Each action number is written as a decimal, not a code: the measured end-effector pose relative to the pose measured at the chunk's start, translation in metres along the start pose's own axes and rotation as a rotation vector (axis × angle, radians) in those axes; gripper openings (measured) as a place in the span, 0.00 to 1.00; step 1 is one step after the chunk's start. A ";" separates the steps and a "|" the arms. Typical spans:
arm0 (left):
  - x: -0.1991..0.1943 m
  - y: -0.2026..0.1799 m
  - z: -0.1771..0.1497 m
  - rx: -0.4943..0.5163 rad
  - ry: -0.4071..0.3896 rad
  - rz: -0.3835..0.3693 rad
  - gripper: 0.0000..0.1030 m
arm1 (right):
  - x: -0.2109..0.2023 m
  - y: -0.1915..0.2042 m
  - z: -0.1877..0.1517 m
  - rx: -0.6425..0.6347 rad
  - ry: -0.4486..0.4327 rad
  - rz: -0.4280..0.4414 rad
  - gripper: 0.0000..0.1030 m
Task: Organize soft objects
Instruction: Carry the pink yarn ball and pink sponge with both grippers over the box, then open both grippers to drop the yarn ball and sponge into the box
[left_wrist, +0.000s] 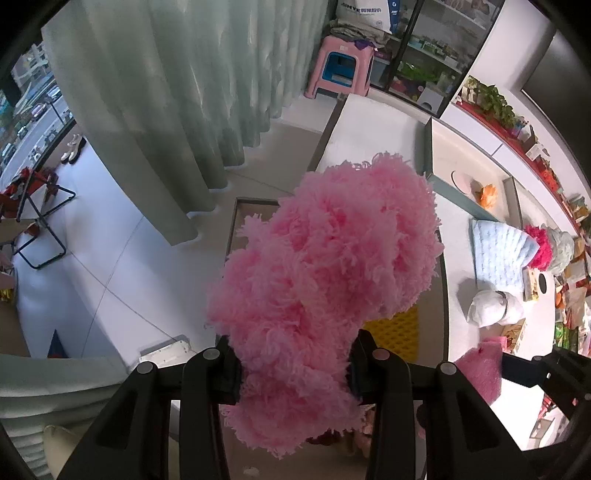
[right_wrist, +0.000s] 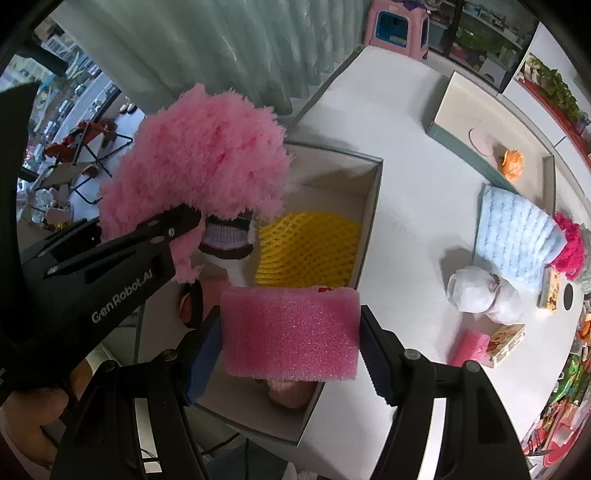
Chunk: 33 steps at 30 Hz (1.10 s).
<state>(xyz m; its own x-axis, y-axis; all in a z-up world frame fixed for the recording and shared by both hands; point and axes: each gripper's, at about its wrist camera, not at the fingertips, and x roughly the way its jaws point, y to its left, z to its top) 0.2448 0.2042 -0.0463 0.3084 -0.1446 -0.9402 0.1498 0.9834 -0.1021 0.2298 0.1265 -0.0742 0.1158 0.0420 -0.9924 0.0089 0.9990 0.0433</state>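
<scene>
Both tools are loaded, so the step in hand looks like the carrying of two soft things to the open box (right_wrist: 369, 206) that stands at the near left part of the white table (right_wrist: 406, 122). The left gripper (left_wrist: 293, 373) is closed on a fluffy pink yarn bundle (left_wrist: 325, 273), which it holds in the air above the left side of the box; in the right wrist view the same bundle (right_wrist: 195, 155) hangs over the box's far left corner. The right gripper (right_wrist: 291, 339) pinches a pink foam block (right_wrist: 291, 332) between its two pads, just above the near edge of the box. Inside the box there lie already a yellow foam net (right_wrist: 310, 251) against the right wall and a striped knitted piece (right_wrist: 229, 236) beside it, partly under the bundle. I judge that the next move asks to lower each thing into a free place in the box and then to open the jaws, without pressing on what is already inside. On the right half of the table more soft things wait: a light blue quilted cloth (right_wrist: 513, 232), a deep pink pompom (right_wrist: 570, 243) touching its right edge, and a white wrapped bundle (right_wrist: 480, 295) near it. A second, shallow box (right_wrist: 465, 147) stands toward the far right corner. Behind the table hang pale green curtains (left_wrist: 155, 110), and a pink stool (left_wrist: 341, 66) stands on the floor.
</scene>
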 end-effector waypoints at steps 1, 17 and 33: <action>0.001 0.000 0.001 0.001 0.003 0.000 0.39 | 0.001 0.000 0.000 -0.001 0.002 -0.001 0.70; 0.015 0.001 -0.006 0.004 0.052 0.006 0.63 | 0.017 -0.002 -0.002 0.013 0.038 0.021 0.71; -0.039 -0.003 -0.022 0.026 -0.092 -0.088 1.00 | -0.010 -0.056 -0.052 0.149 0.011 0.012 0.82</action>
<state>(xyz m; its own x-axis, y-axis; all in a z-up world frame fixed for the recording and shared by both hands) 0.2122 0.2095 -0.0165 0.3781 -0.2404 -0.8940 0.2040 0.9636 -0.1728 0.1763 0.0706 -0.0732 0.1059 0.0550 -0.9929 0.1552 0.9853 0.0711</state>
